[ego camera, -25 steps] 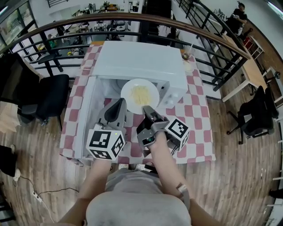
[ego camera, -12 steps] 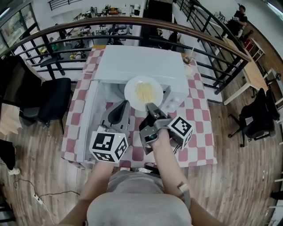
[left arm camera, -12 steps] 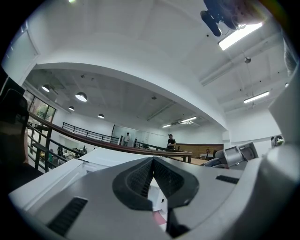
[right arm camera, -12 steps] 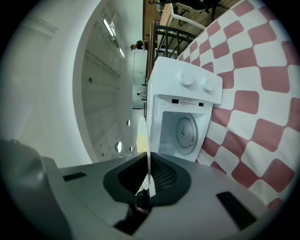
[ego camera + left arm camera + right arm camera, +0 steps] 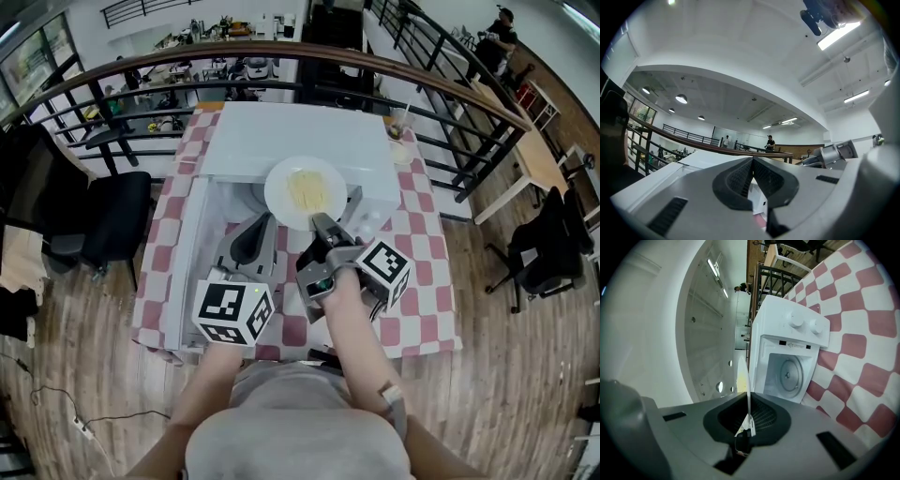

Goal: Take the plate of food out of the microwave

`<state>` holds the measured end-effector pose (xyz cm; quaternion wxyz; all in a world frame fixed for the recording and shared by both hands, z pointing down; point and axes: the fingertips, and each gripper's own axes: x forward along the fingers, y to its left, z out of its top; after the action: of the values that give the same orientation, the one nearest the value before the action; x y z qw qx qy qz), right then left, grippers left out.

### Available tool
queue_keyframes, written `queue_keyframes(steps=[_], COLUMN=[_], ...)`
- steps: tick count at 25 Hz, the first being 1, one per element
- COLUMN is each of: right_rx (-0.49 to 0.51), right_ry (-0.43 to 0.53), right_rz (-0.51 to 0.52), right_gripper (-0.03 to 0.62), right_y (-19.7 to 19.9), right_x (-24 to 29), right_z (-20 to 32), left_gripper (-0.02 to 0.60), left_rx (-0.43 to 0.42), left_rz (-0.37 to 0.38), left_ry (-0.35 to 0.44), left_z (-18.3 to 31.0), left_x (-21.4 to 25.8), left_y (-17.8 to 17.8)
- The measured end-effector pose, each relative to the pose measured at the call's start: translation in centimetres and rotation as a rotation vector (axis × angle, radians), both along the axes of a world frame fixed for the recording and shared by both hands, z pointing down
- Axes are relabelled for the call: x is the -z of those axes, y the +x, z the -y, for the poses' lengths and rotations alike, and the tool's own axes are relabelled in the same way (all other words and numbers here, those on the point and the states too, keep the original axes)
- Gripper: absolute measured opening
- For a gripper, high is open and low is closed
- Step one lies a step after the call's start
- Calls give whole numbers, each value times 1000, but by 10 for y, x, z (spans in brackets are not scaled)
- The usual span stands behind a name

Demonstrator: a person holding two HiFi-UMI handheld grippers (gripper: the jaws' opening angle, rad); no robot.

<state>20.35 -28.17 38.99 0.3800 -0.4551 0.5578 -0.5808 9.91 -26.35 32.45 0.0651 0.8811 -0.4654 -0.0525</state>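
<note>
A white plate (image 5: 305, 192) with yellow noodles hangs level in front of the open white microwave (image 5: 291, 131). My right gripper (image 5: 322, 225) is shut on the plate's near rim. In the right gripper view the plate (image 5: 743, 376) shows edge-on between the pads of the right gripper (image 5: 749, 416), and the microwave (image 5: 787, 362) stands beyond with its cavity and turntable bare. My left gripper (image 5: 253, 239) is shut and holds nothing, just left of the plate near the cavity's mouth. Its pads meet in the left gripper view (image 5: 751, 176).
The microwave's door (image 5: 183, 258) stands open to the left. The microwave sits on a table with a red-and-white checked cloth (image 5: 417, 244). A cup (image 5: 398, 120) stands at the table's back right corner. A railing (image 5: 281, 47) runs behind the table, with black chairs on both sides.
The right gripper has lifted the plate a little, so it now overlaps the microwave's top front edge. The left gripper has stayed where it was.
</note>
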Motion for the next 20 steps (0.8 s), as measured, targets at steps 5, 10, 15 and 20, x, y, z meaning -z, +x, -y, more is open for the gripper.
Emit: queue_keyframes(steps=[5, 10, 15, 20], right_rx=[3, 9, 17, 18], right_ry=[12, 17, 19, 23], right_rz=[1, -5, -8, -11], right_gripper=[31, 31, 31, 31], right_y=[1, -1, -2, -2], right_x=[4, 8, 8, 10], right_z=[4, 7, 8, 11], left_gripper=[3, 3, 3, 2], left_rx=[-1, -4, -4, 0], left_rz=[1, 2, 0, -3], left_ry=[5, 9, 17, 18], left_z=[2, 3, 4, 7], left_x=[2, 5, 7, 8], left_y=[2, 4, 5, 4])
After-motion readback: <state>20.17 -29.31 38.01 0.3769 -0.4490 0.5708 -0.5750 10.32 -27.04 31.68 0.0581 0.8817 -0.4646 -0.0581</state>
